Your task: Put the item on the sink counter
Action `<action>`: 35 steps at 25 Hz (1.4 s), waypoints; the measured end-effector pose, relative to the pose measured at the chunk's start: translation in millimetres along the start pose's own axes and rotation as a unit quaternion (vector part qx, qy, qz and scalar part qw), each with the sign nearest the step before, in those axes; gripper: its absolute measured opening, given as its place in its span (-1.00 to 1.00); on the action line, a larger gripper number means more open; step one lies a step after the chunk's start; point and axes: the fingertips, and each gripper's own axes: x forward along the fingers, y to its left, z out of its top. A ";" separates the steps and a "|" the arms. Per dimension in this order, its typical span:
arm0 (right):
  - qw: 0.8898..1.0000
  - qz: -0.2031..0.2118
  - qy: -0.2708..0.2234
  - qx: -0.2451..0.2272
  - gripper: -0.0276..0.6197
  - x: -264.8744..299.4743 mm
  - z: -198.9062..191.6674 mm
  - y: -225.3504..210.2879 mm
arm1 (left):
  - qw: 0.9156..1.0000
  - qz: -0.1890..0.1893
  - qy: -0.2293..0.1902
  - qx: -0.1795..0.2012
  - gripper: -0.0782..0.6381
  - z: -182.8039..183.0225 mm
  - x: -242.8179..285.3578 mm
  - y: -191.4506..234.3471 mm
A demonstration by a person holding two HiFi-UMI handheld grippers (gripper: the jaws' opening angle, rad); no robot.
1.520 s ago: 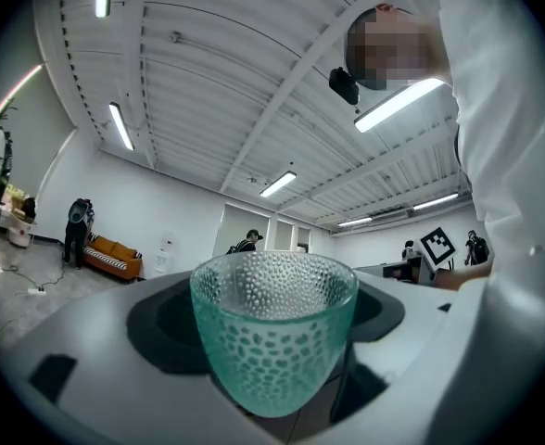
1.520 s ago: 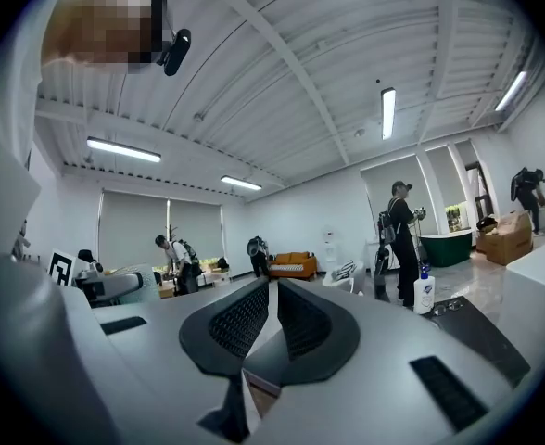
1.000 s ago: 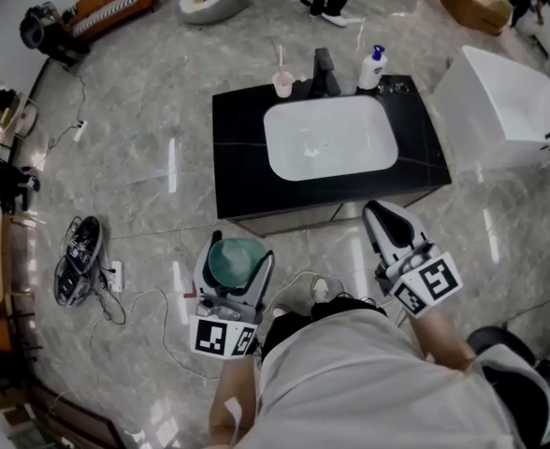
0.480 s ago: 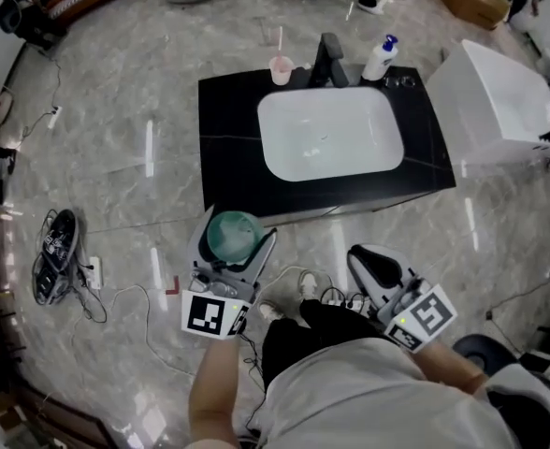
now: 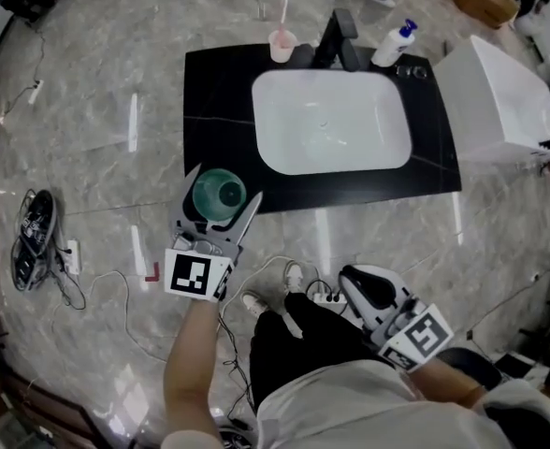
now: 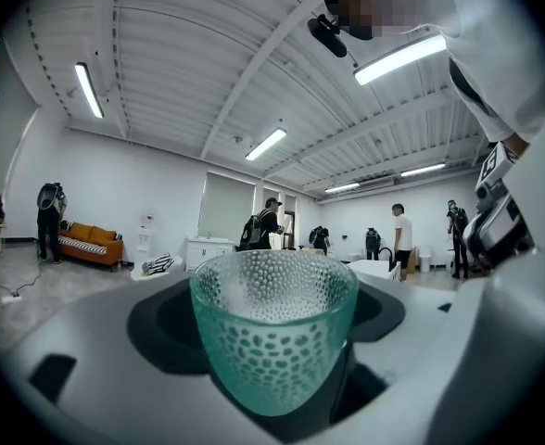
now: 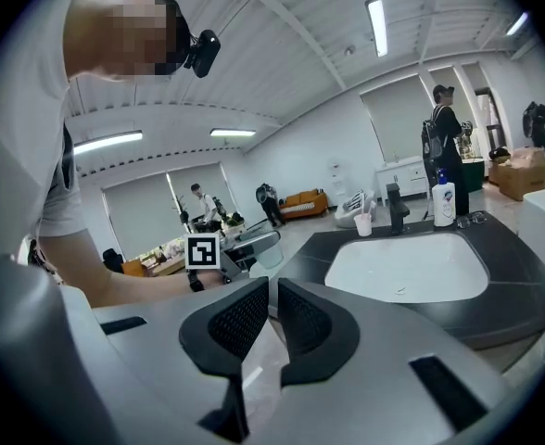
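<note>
I have the left gripper clamped on the green glass cup at the sink counter near-left corner; right gripper jaws nearly together, empty.

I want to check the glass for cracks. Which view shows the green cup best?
The left gripper view: the cup sits large and sharp between the jaws, dotted wall and rim clear. The head view shows it small from above; the right gripper view only a pale distant glimpse.
</note>
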 end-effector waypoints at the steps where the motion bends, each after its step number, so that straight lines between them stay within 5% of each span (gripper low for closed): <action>1: 1.000 0.000 0.003 0.000 -0.75 1.3 -3.9 -2.9 | 1.000 -0.001 0.004 0.003 0.31 -5.0 4.4 4.0; 14: 1.000 -0.025 0.012 0.003 -0.75 10.2 -33.9 -57.6 | 0.999 0.003 0.023 0.024 0.31 -55.2 73.8 52.1; 35: 0.999 -0.020 0.006 -0.039 -0.75 14.3 -37.7 -71.5 | 0.997 0.005 0.078 0.027 0.31 -107.9 125.5 92.2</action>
